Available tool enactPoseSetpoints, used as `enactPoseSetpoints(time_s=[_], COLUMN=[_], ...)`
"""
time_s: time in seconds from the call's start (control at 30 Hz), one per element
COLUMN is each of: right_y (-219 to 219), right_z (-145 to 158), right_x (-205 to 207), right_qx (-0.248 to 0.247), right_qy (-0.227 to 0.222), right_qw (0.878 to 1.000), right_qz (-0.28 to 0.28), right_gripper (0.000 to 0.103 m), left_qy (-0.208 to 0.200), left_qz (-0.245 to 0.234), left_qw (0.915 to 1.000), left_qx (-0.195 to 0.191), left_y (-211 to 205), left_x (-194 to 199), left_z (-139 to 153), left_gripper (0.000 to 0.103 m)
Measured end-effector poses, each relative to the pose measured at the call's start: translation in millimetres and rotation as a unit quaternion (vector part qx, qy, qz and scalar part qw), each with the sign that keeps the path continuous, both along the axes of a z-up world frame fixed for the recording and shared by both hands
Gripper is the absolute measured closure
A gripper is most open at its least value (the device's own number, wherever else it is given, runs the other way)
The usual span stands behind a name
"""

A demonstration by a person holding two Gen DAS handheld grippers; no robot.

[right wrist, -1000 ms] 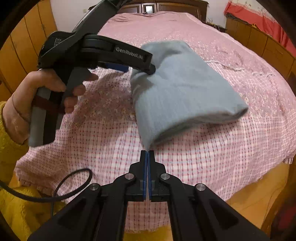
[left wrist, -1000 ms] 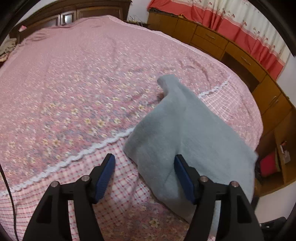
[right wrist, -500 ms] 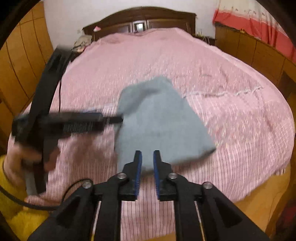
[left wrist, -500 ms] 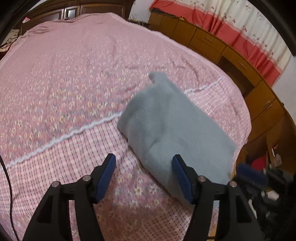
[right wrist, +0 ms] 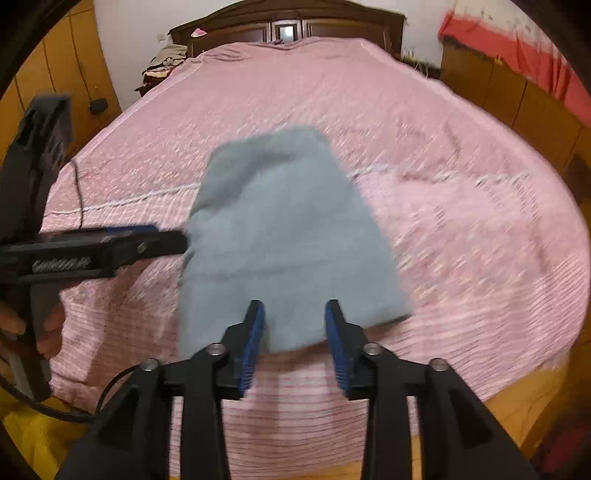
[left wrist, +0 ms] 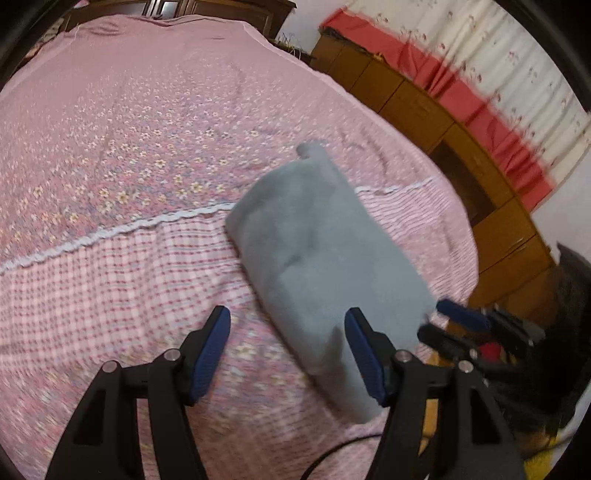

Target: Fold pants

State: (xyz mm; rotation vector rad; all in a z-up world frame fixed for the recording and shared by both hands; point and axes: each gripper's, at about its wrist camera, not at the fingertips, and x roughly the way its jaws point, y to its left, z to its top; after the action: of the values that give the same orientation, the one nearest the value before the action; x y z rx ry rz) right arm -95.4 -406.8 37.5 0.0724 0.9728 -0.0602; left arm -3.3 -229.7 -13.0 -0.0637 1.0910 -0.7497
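Note:
The grey-blue pants (left wrist: 317, 251) lie folded into a thick pad on the pink bed cover (left wrist: 129, 129), near the foot of the bed. My left gripper (left wrist: 288, 325) hovers open above the pants' near left edge and grips nothing. In the right wrist view the pants (right wrist: 284, 229) lie just beyond my right gripper (right wrist: 294, 310), whose jaws are opening with nothing pressed between the pads. The left gripper (right wrist: 173, 238) shows there at the pants' left side. The right gripper (left wrist: 439, 321) appears in the left wrist view at the pants' near right corner.
Wooden cabinets (left wrist: 424, 107) under a red and white curtain (left wrist: 498, 74) run along the bed's right side. A dark headboard (right wrist: 288, 26) stands at the far end. A hand (right wrist: 48, 332) holds the left gripper, and a black cable (right wrist: 55, 410) hangs near the bed's front edge (right wrist: 295, 424).
The right gripper, shut at the pants' near corner before, has opened and pulled back and up. The left gripper has drawn back as well, still open. The pants stay folded on the bed.

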Motion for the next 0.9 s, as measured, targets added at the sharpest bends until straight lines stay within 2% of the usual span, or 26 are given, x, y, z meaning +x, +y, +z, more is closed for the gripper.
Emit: enactPoseSetpoints(time_s=[0.03,0.07,0.1,0.2,0.3,0.5,0.63,0.67,0.7,0.83,0.87,0.9], right_y=[-6.4,-7.6,-11.4,-32.5,-40.0,-50.2,-63.7,-67.8,-75.1,-95.2,-95.3,-90.1], right_z=[5.8,10.2,14.2,15.1,5.3,-27.3,-43.7,-49.0,-57.2,-74.6,-74.6,-70.2], right_x=[2.9,5.0,8.5,27.6,47.2,70.0,77.4,79.7,81.3,83.3,83.1,81.1], right_qx=[-0.002,-0.002,0.001,0.004,0.012,0.034,0.086,0.101,0.125,0.203,0.205,0.191], right_qy=[-0.002,-0.002,-0.002,0.000,0.018,0.053,0.060,0.066,0.074,0.089,0.090,0.087], right_qw=[1.000,1.000,1.000,1.000,1.000,0.998,0.994,0.992,0.989,0.975,0.975,0.977], right_qz=[0.000,0.000,0.002,0.007,0.022,0.028,0.025,0.026,0.023,0.013,0.013,0.020], right_gripper=[0.050,0.040,0.038,0.038,0.038,0.038,0.037,0.033,0.029,0.028,0.028,0.034], left_qy=[0.003,0.003,0.004,0.012,0.018,0.019,0.025,0.023,0.020,0.023,0.023,0.023], left_qz=[0.001,0.001,0.001,0.006,0.013,0.022,0.031,0.032,0.034,0.042,0.042,0.042], left_qw=[1.0000,1.0000,1.0000,0.9998,0.9997,0.9994,0.9990,0.9990,0.9990,0.9986,0.9986,0.9986], left_qx=[-0.003,-0.003,-0.002,0.014,0.013,0.016,0.018,0.020,0.024,0.024,0.024,0.024], left_y=[-1.4,-2.0,-5.7,-15.6,-20.6,-41.5,-54.9,-58.1,-61.3,-70.5,-75.2,-76.3], left_x=[-2.0,-4.1,-5.6,-4.9,-0.5,8.6,17.0,17.9,18.6,22.7,23.9,24.3], left_z=[0.0,-0.8,-2.8,-11.4,-17.6,-30.3,-41.1,-43.4,-45.8,-51.7,-53.4,-53.5], left_gripper=[0.035,0.035,0.035,0.035,0.035,0.033,0.031,0.030,0.029,0.026,0.026,0.027])
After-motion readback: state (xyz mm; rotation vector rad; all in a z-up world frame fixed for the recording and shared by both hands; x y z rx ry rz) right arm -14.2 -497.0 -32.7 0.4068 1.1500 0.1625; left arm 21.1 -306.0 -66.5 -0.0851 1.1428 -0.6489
